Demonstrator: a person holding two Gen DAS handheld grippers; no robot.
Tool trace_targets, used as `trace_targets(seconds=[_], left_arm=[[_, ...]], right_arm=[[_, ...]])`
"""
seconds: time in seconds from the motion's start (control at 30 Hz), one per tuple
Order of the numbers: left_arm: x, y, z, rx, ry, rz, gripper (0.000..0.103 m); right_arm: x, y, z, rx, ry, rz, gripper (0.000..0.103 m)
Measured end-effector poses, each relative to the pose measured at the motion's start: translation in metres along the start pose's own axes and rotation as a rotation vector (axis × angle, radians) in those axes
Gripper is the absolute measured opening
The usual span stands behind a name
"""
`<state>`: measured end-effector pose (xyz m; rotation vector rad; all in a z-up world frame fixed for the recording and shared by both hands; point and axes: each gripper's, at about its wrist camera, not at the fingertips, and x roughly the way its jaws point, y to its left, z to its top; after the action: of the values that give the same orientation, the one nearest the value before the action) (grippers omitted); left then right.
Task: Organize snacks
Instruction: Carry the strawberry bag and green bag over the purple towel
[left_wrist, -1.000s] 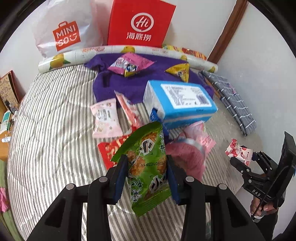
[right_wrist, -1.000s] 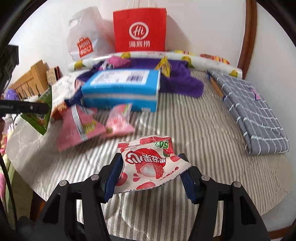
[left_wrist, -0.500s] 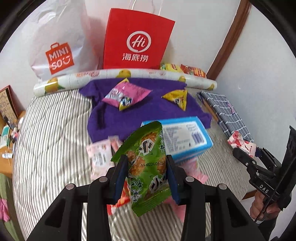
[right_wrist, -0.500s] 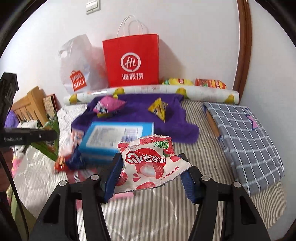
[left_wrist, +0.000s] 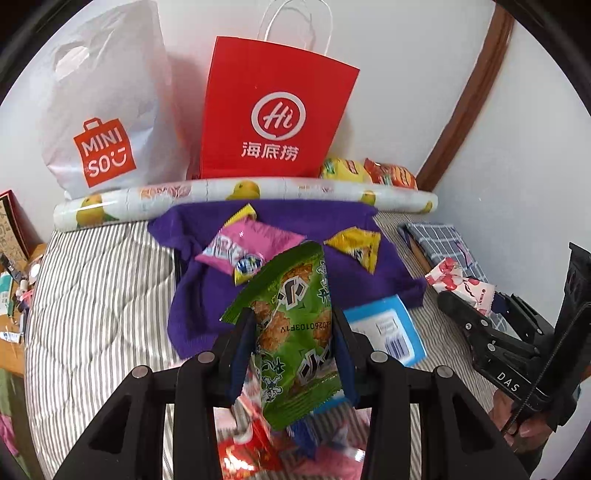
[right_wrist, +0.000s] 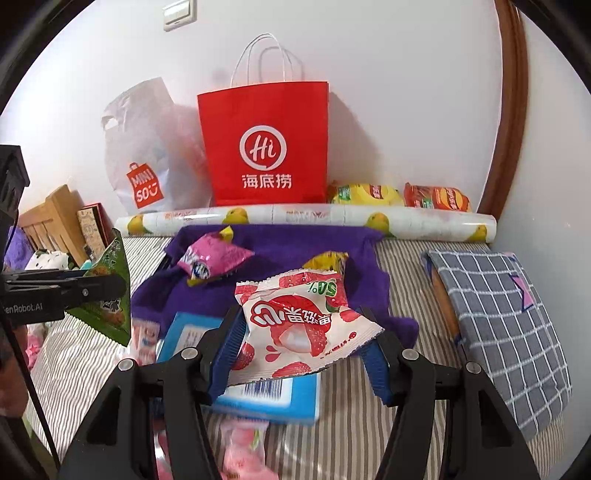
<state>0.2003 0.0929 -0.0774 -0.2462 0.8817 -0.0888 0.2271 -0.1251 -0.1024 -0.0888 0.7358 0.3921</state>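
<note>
Left gripper (left_wrist: 293, 343) clamped the green snack packet (left_wrist: 295, 332); right gripper (right_wrist: 304, 349) pinched the strawberry packet (right_wrist: 303, 328). Red paper bag (right_wrist: 264, 147) stood upright, contents hidden.

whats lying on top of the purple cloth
On the purple cloth lie a pink snack packet and a yellow packet. In the right wrist view the held strawberry packet covers most of the yellow one. The blue box hides the cloth's near edge.
</note>
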Motion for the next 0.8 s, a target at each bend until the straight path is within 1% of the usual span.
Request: trace_targets(seconds=[0.2, 0.4, 0.5, 0.6, 0.7, 0.8], left_arm=[[0.02, 0.012, 0.017, -0.04, -0.011, -0.01, 0.039], [0.043, 0.026, 0.032, -0.072, -0.015, 0.013, 0.039], [0.051, 0.035, 0.039, -0.09, -0.031, 0.015, 0.039], [0.061, 0.044, 0.043, -0.119, -0.044, -0.002, 0.039], [0.072, 0.049, 0.045, -0.116, -0.045, 0.013, 0.039], [0.084, 0.053, 0.042, -0.136, -0.027, -0.012, 0.039]], right_arm=[[0.027, -0.005, 0.02, 0.017, -0.004, 0.008, 0.06], [0.059, -0.014, 0.043, 0.02, -0.011, 0.015, 0.06], [0.076, -0.019, 0.054, 0.031, -0.015, 0.024, 0.06], [0.091, -0.024, 0.058, 0.042, -0.02, 0.035, 0.06], [0.106, -0.031, 0.055, 0.05, -0.016, 0.061, 0.06], [0.122, -0.039, 0.048, 0.068, 0.015, 0.077, 0.06]])
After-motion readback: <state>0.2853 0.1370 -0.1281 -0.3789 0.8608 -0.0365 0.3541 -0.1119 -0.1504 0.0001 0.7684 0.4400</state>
